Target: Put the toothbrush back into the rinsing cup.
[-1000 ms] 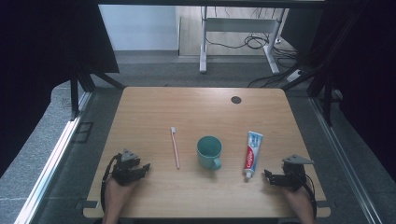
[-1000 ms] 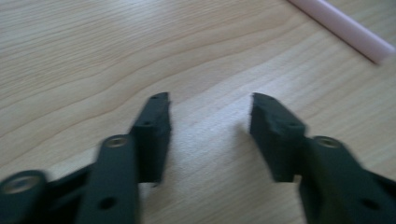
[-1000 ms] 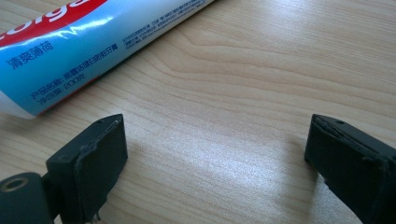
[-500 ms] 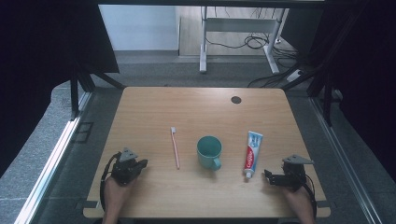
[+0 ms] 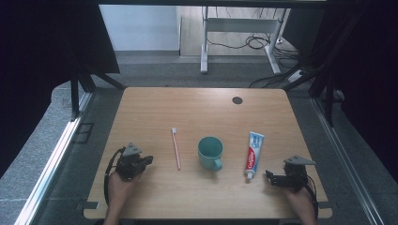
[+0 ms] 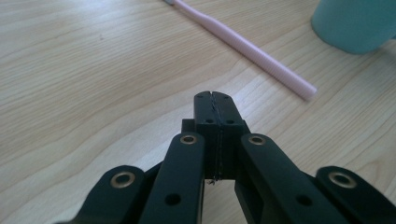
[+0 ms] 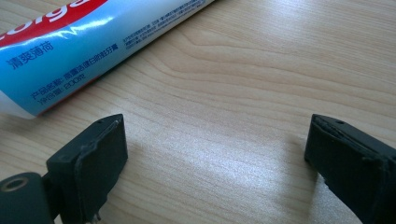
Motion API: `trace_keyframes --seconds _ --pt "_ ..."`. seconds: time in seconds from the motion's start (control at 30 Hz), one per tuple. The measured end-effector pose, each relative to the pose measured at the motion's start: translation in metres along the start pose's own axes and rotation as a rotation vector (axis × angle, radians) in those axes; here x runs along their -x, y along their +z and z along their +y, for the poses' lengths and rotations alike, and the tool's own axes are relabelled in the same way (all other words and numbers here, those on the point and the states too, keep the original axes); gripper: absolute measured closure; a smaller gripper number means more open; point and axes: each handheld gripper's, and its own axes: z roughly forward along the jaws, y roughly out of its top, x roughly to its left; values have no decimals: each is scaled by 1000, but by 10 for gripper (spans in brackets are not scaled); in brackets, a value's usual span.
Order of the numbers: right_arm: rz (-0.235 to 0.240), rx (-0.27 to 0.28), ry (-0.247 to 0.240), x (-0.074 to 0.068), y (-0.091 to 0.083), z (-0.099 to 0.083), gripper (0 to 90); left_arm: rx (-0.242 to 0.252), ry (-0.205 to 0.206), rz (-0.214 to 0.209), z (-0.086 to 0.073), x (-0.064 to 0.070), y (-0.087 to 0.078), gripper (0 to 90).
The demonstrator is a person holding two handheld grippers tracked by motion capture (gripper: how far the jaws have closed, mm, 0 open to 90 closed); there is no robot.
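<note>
Pale wood worktop (image 5: 155, 112) carries everything. Nearest me, my left gripper (image 5: 146, 161) sits closed and empty, barely shifted since a second ago; my right gripper (image 5: 270, 176) gapes wide, holding nothing, beside the toothpaste (image 5: 254, 149). Beyond: toothbrush (image 5: 176, 147), cup (image 5: 210, 153), both untouched.

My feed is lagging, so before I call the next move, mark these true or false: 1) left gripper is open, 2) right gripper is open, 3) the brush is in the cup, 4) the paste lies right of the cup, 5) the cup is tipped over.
1) The left gripper is open. False: its jaws are pressed together, holding nothing.
2) The right gripper is open. True.
3) The brush is in the cup. False: it lies flat on the table, left of the cup.
4) The paste lies right of the cup. True.
5) The cup is tipped over. False: it stands upright.
</note>
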Motion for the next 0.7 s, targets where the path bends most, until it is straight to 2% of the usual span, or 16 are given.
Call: trace_keyframes --seconds 0.37,0.53,0.7 --pt "1 0 -1 0 0 0 56 -4 8 -33 13 5 11 897" --pt "1 1 -1 0 0 0 57 -10 17 -26 23 9 18 897" --pt "1 0 -2 0 0 0 57 -9 31 -47 35 15 24 897"
